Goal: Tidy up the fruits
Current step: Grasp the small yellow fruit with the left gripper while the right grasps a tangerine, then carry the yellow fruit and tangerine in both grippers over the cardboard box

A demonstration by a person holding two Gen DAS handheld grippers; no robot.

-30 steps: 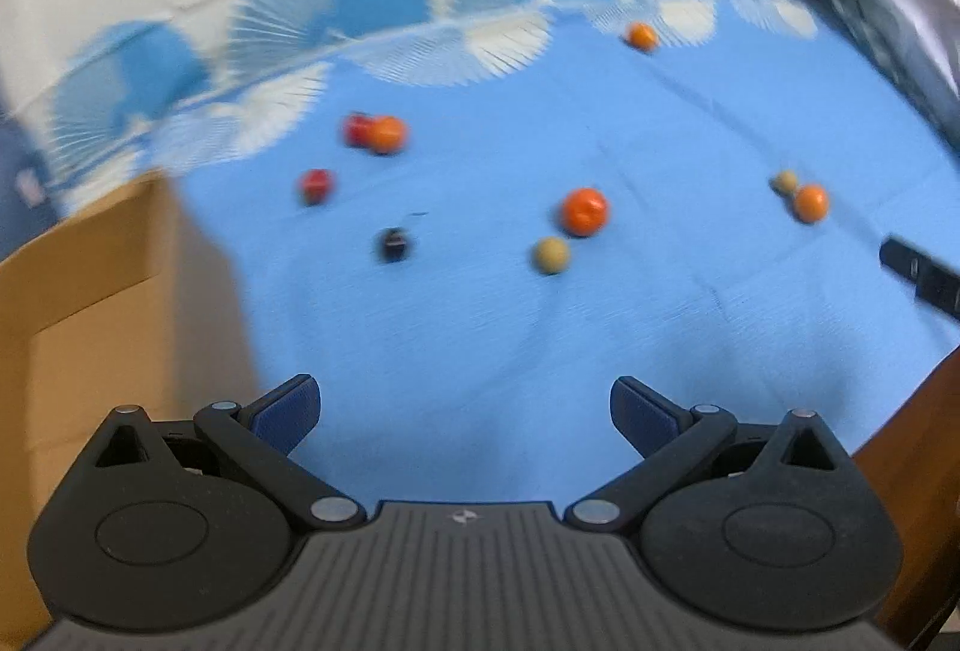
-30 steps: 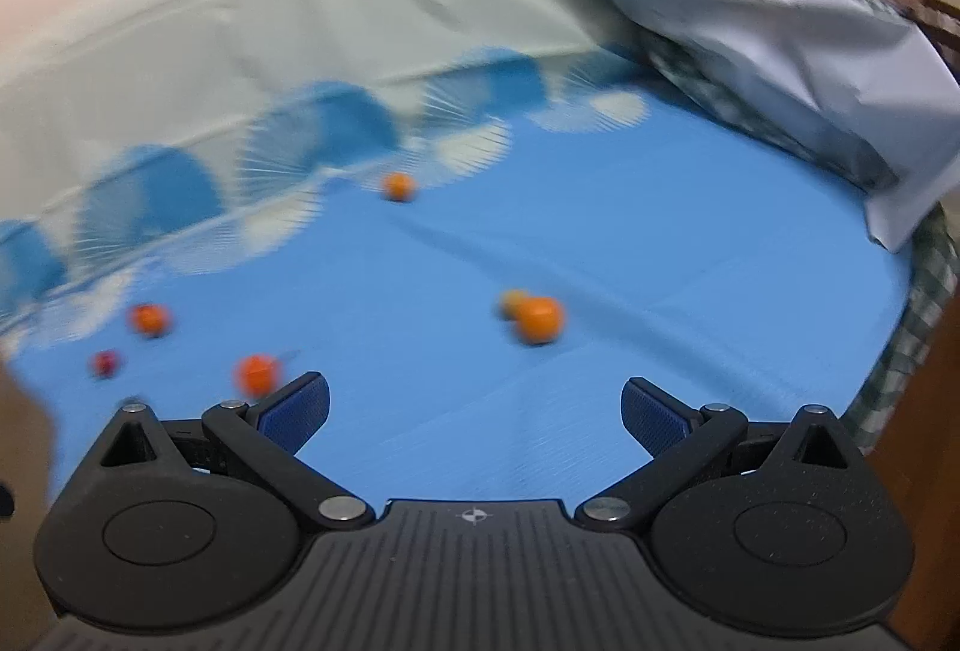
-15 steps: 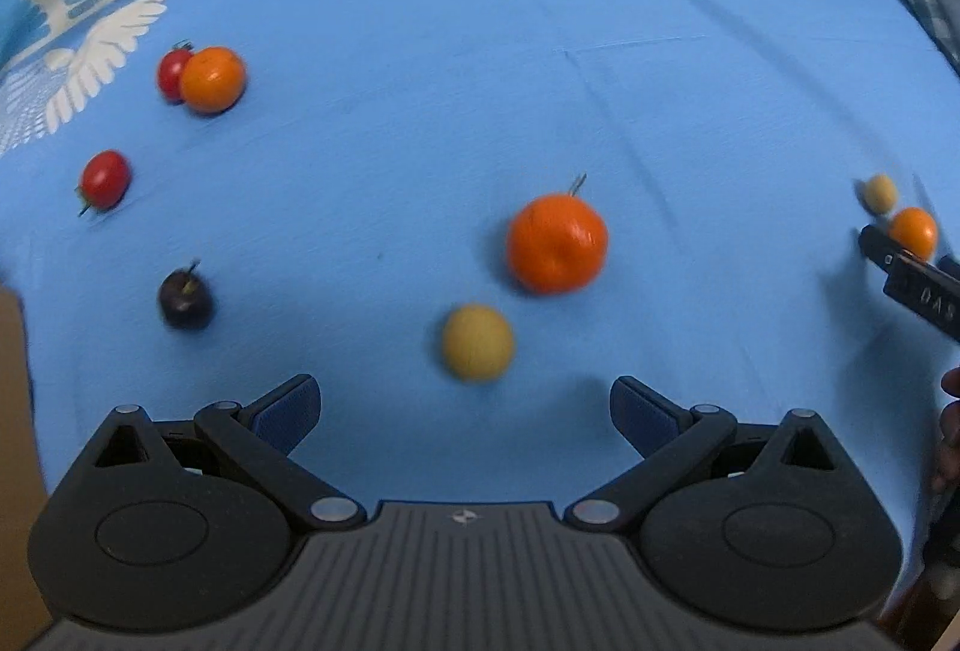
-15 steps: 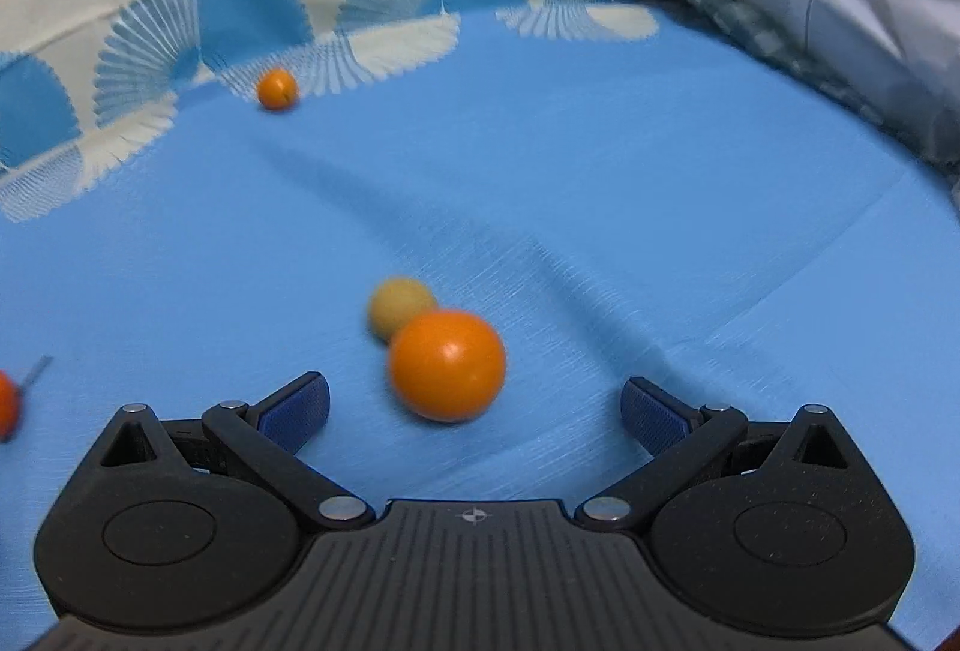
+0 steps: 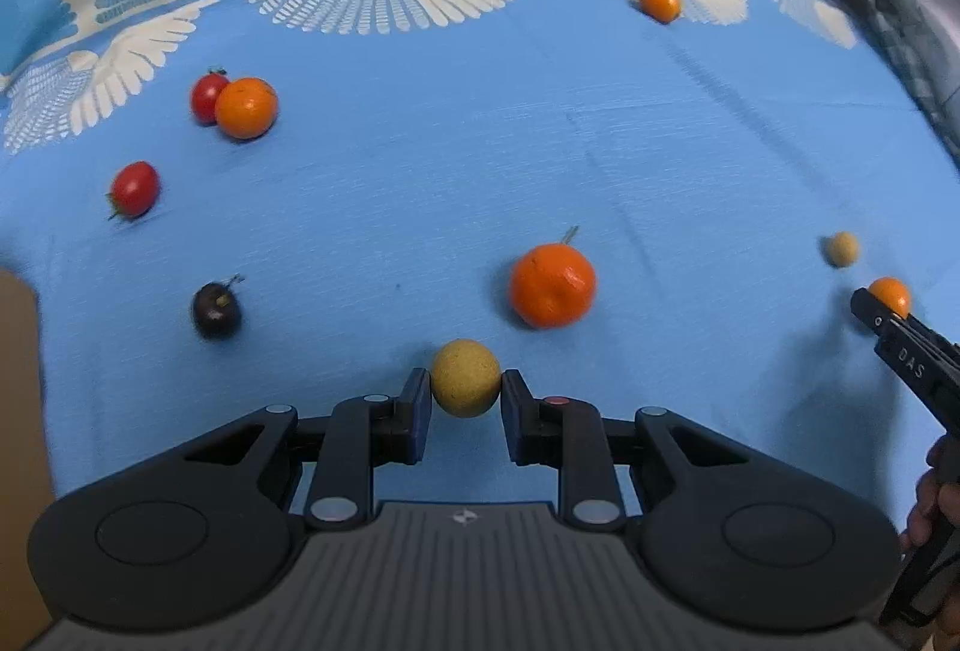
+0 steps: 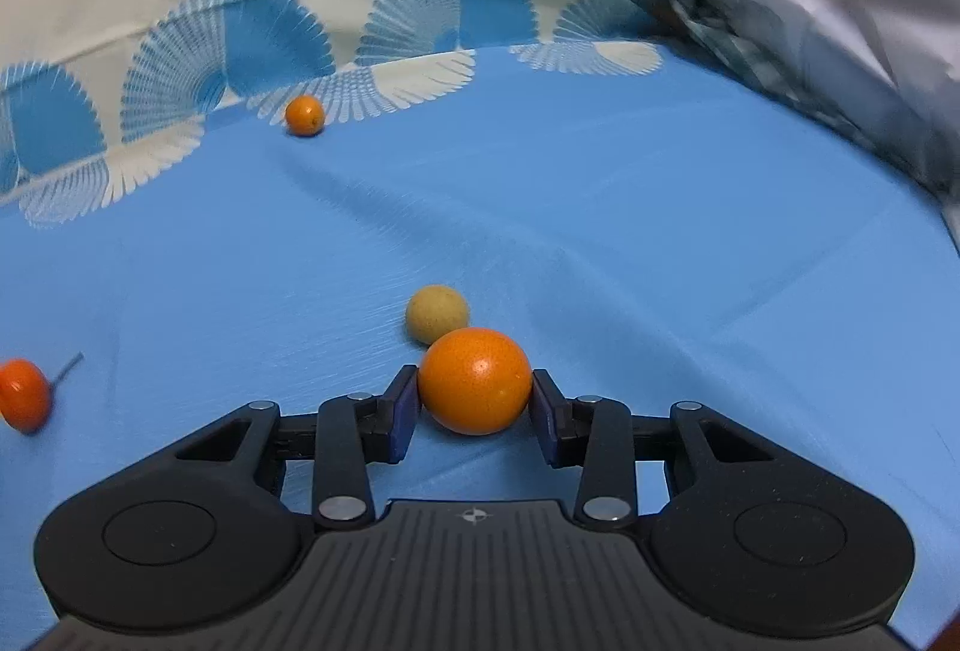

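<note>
Both tongs are down on the blue cloth (image 5: pixel 600 159) and I'm at the grab step, 2 fruits at once. My left gripper (image 5: pixel 465 399) is clenched on the small yellow fruit (image 5: pixel 465 378): pads press it on both sides, and it sits right at the tips, on the cloth as far as I can tell. My right gripper (image 6: pixel 474 411) has the smooth orange fruit (image 6: pixel 475 380) btwn its pads and the jaws are closing in on it; both pads look to be touching its sides, so I read it as gripped or nearly so. Just past that orange, touching or almost touching it, lies a 2nd pale yellow fruit (image 6: pixel 437 312). Ahead of the left tips and a bit to the right sits the stemmed tangerine (image 5: pixel 552 285); ahead-left is a dark plum-like fruit (image 5: pixel 216 310), farther out on the left a red tomato (image 5: pixel 134 188), then another red tomato (image 5: pixel 207 96) touching an orange (image 5: pixel 246 107). 1 more small orange (image 5: pixel 660 2) lies far ahead by the cloth's patterned border. A brown cardboard edge (image 5: pixel 18 411) shows at the far left of the left view, prob. the box for sorting, but I can't see inside. Next move, I judge: finish the right squeeze, then lift both straight up w/o nudging the neighbor yellow fruit, which could roll. Round fruits may slip if held only at the tips, so a steady carry to wherever they get sorted.
</note>
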